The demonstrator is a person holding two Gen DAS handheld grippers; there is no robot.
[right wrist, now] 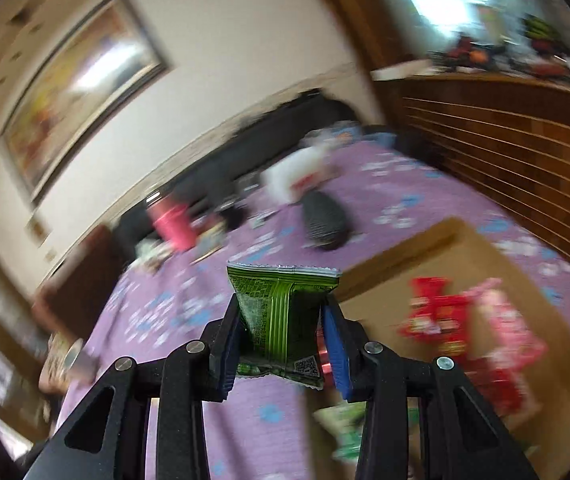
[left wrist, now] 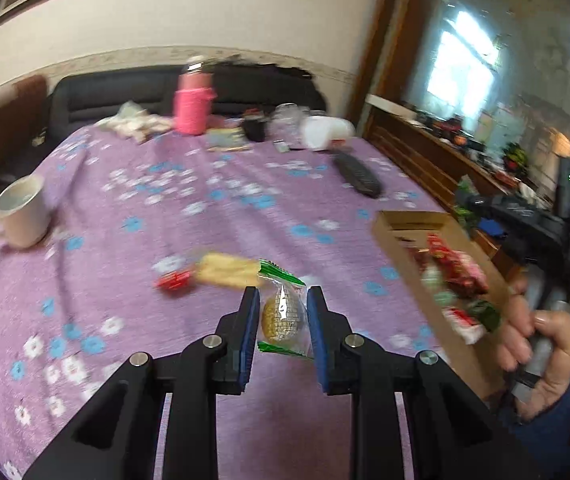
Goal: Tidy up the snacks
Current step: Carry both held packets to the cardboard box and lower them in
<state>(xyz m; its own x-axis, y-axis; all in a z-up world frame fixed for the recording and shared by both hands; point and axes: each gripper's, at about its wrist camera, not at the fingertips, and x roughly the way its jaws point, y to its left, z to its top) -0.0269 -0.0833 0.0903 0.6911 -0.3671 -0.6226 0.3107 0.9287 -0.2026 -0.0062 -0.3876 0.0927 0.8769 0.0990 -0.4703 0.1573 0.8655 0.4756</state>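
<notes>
**Two claws, two snacks above the purple surface**

The left claw (left wrist: 282, 316) pinches a clear-wrapped round biscuit (left wrist: 283, 314); only its view shows a hand (left wrist: 541, 360) beside the cardboard box (left wrist: 405, 220). The right claw (right wrist: 281, 332) clamps a green packet (right wrist: 281, 316), box near right.

Your left tongs (left wrist: 282, 300) pinch a clear-wrapped round biscuit (left wrist: 283, 312); your right tongs (right wrist: 281, 316) squeeze a green packet (right wrist: 281, 312). Red and pink snacks (right wrist: 465, 328) lie in the cardboard box (right wrist: 417, 256).
</notes>
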